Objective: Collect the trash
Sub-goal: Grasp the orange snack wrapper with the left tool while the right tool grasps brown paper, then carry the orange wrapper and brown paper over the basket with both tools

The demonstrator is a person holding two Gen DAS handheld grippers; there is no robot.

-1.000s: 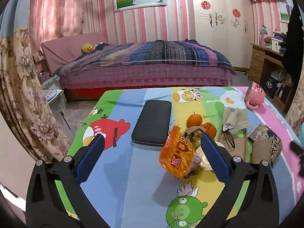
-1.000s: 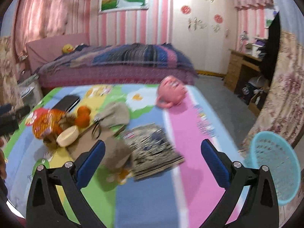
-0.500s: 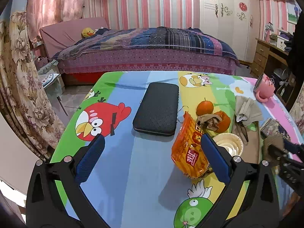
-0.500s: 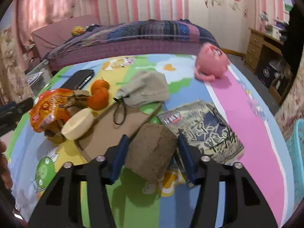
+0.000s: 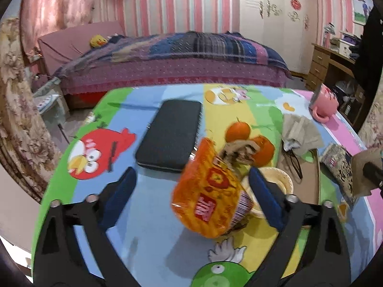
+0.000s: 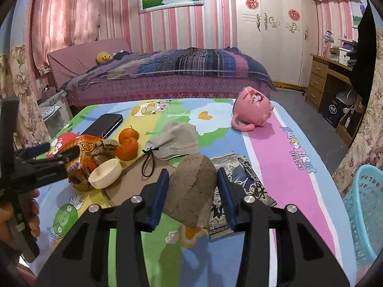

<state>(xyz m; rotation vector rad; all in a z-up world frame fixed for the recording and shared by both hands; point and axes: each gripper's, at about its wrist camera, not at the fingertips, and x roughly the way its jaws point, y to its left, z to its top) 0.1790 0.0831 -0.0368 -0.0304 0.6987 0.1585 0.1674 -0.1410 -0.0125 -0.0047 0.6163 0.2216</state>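
My right gripper (image 6: 193, 186) is shut on a crumpled brown paper cup (image 6: 192, 189) and holds it above the table; the cup also shows at the right edge of the left wrist view (image 5: 362, 169). My left gripper (image 5: 192, 186) is open around an orange snack bag (image 5: 210, 196), its fingers apart on both sides of it; the bag also shows in the right wrist view (image 6: 81, 153). A crumpled brown wrapper (image 5: 239, 150) lies against the bag. A turquoise basket (image 6: 366, 212) stands past the table's right edge.
On the cartoon tablecloth (image 6: 282, 157) lie a black case (image 5: 171, 138), two oranges (image 6: 128, 143), a cream bowl (image 6: 105, 173), a grey mask (image 6: 174, 141), a brown board (image 6: 134, 181), a patterned packet (image 6: 239, 174) and a tipped pink mug (image 6: 253, 110). A bed stands behind.
My right gripper has lifted the brown paper cup off the table. My left gripper has moved in around the orange snack bag.
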